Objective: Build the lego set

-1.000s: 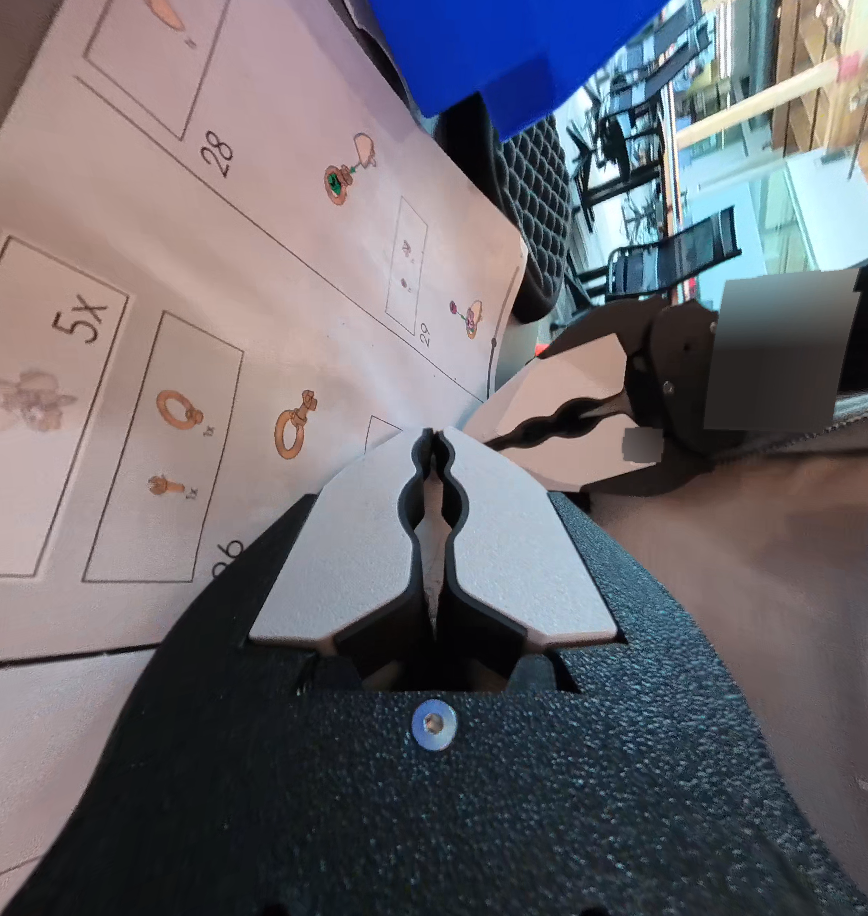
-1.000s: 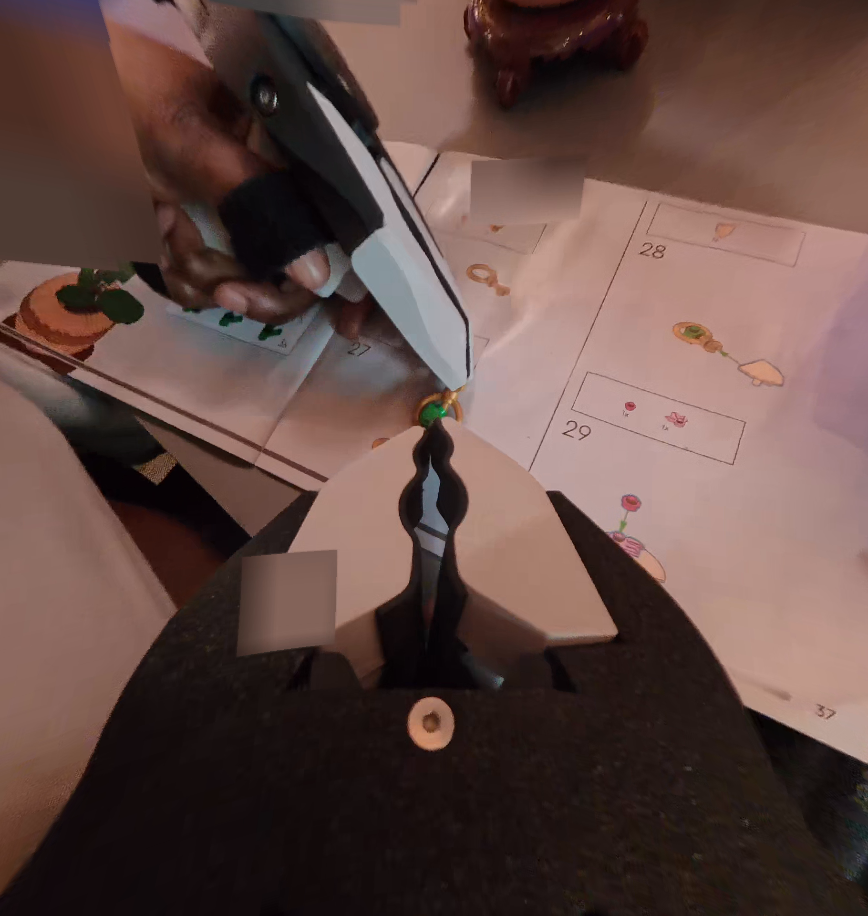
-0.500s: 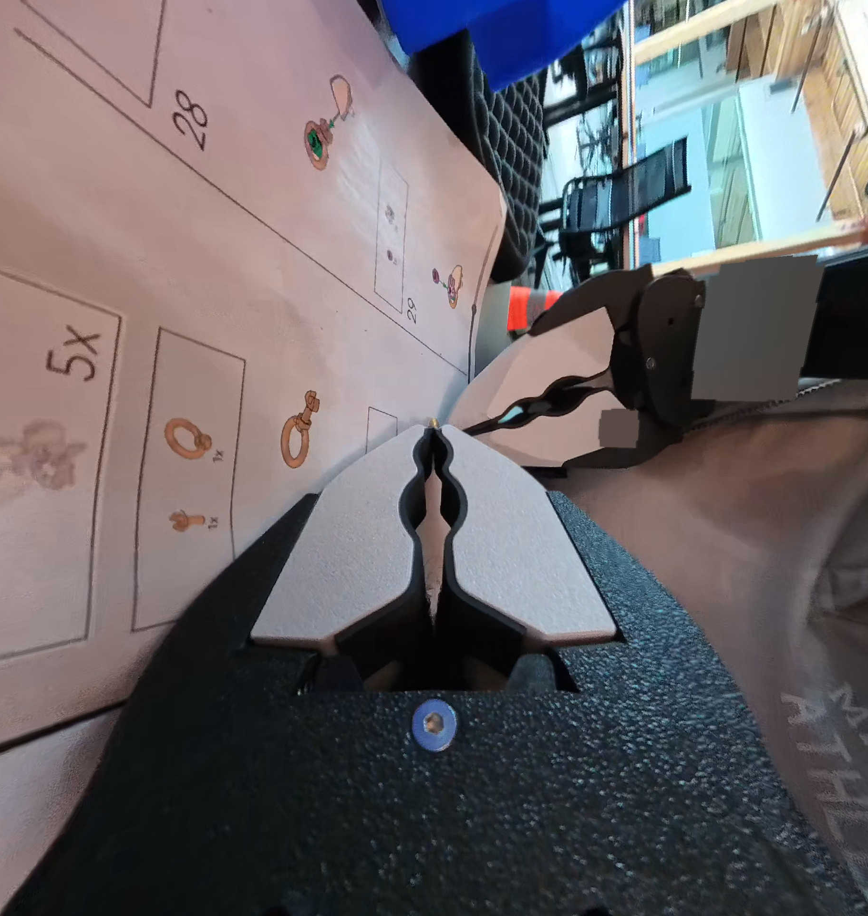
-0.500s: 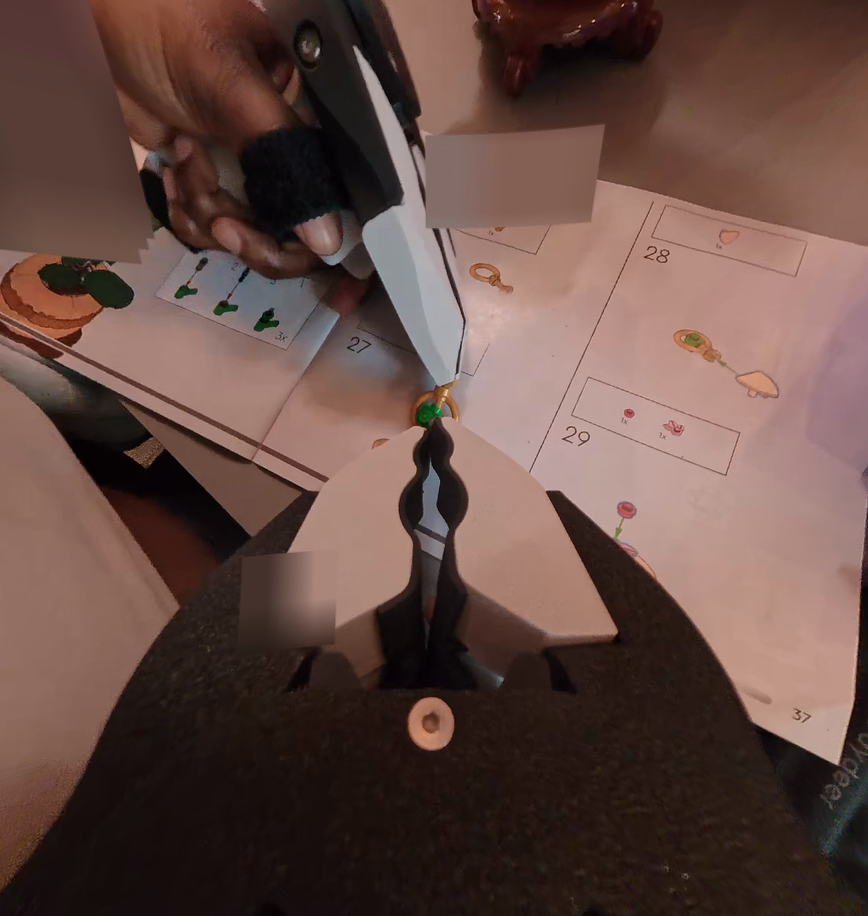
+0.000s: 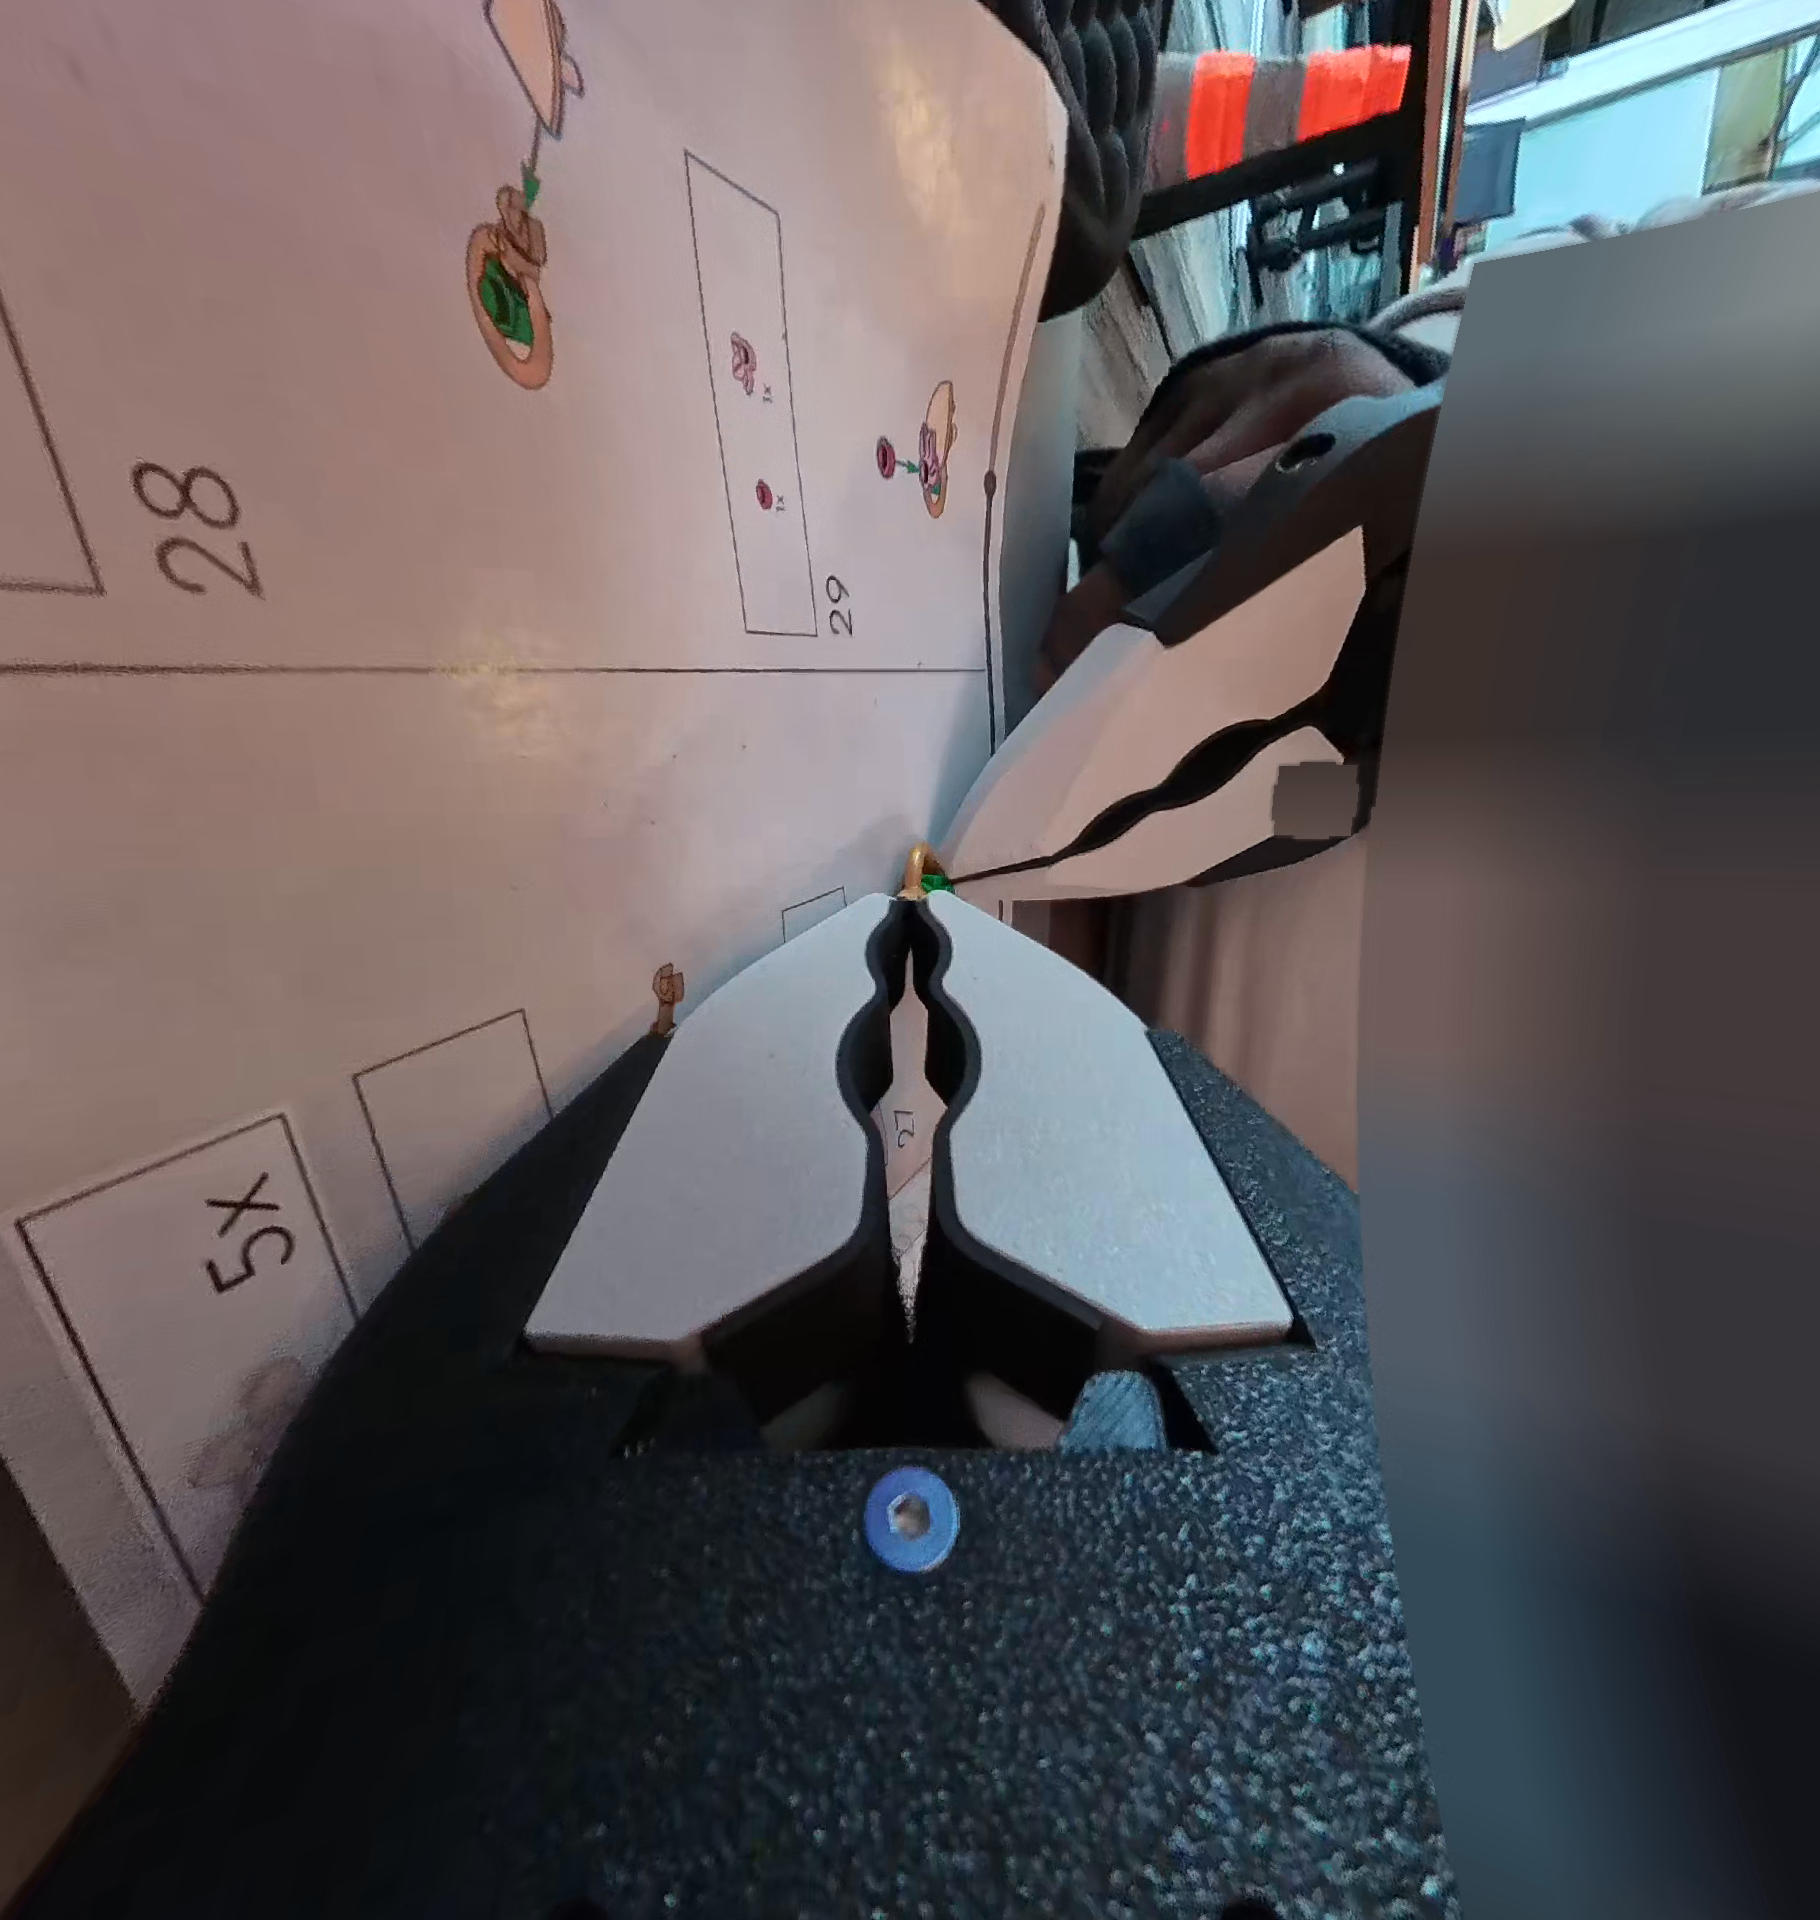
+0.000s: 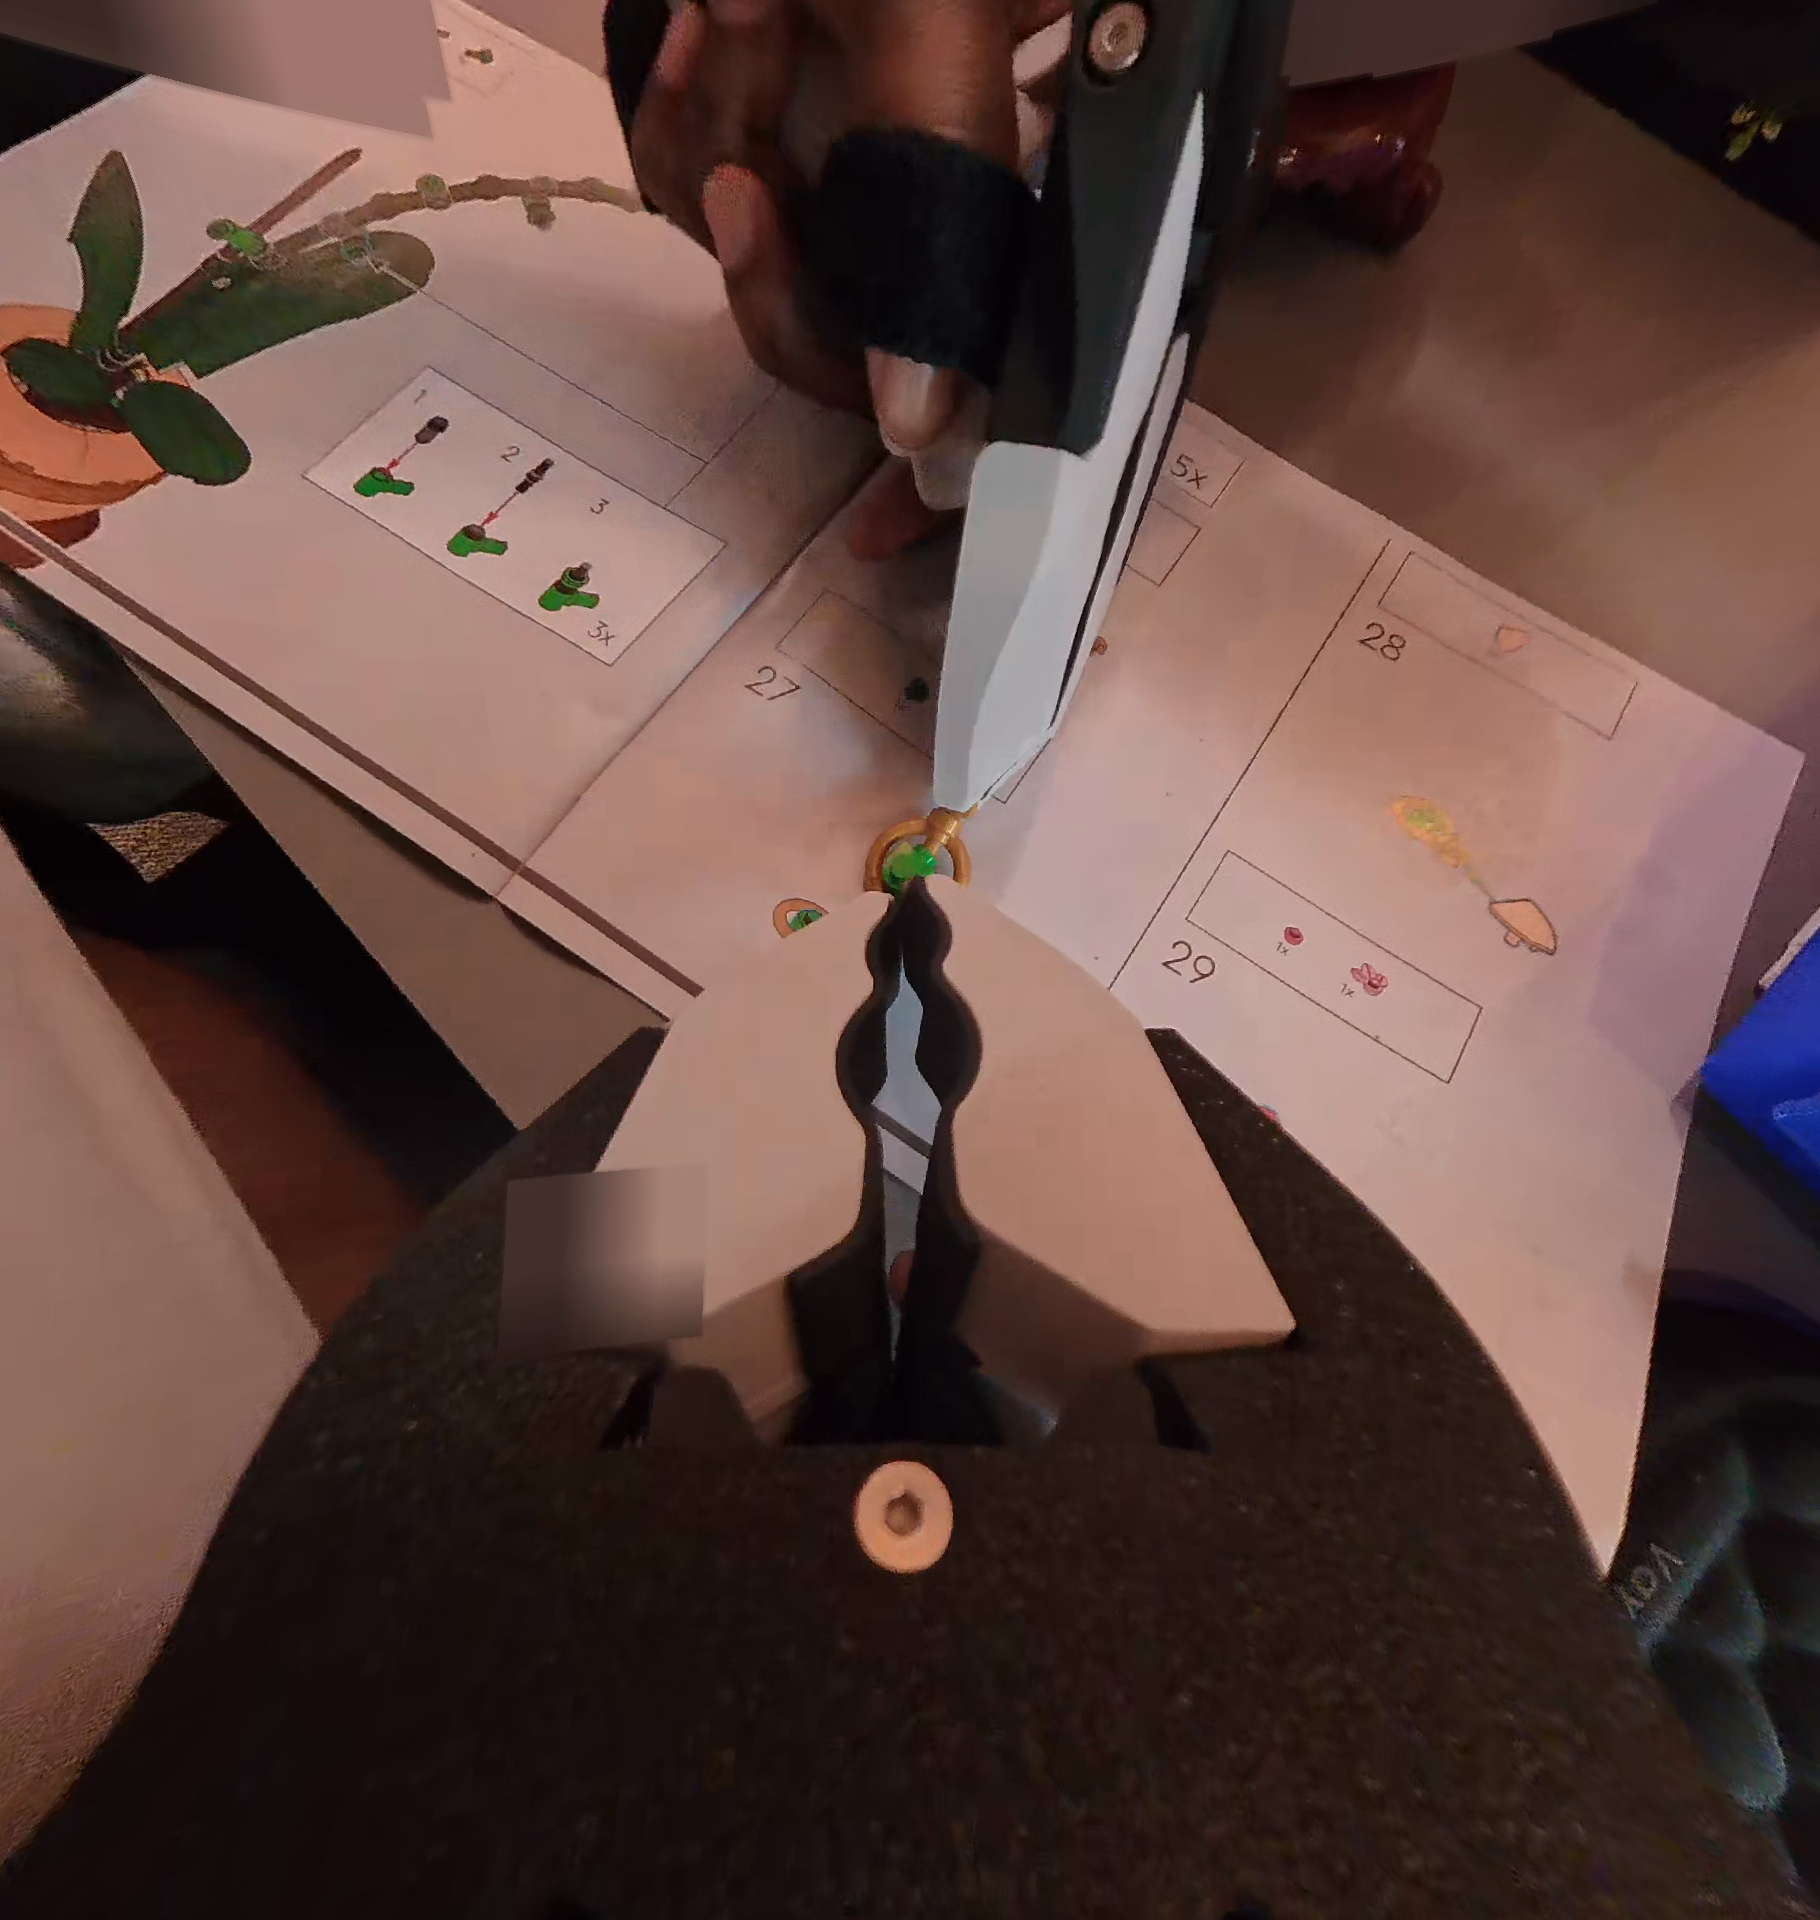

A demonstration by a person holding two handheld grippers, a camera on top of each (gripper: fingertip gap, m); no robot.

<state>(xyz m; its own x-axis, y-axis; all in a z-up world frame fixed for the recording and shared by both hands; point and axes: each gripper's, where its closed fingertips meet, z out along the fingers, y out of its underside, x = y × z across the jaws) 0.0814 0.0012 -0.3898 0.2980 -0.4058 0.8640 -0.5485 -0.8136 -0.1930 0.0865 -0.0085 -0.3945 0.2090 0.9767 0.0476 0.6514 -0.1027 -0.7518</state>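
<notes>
A small gold ring piece [image 6: 918, 840] with a green stud [image 6: 906, 865] in its middle hangs just above the open instruction booklet [image 6: 1301, 790]. My left gripper [image 6: 956, 808] comes down from above, shut on the ring's stem. My right gripper [image 6: 911, 902] is shut, its tips pinching the green stud from below. In the left wrist view my left gripper [image 5: 911, 906] has the gold ring [image 5: 918, 868] sticking out of its tips, and the right gripper [image 5: 963, 881] meets it from the right at the green stud [image 5: 937, 885]. The booklet [image 5: 418, 748] fills the left side.
A person's hand [image 6: 844, 187] holds the left gripper. A blue bin [image 6: 1799, 1101] is at the right edge of the booklet. A dark brown pot-like object [image 6: 1353, 156] stands behind. A black mesh bag [image 6: 1768, 1579] lies at bottom right. A black quilted chair back [image 5: 1093, 156] is beyond the booklet.
Both grippers stay shut and joined at the ring and green stud. The left gripper has swung more upright over the booklet, and its view has rolled and moved closer to the page.
</notes>
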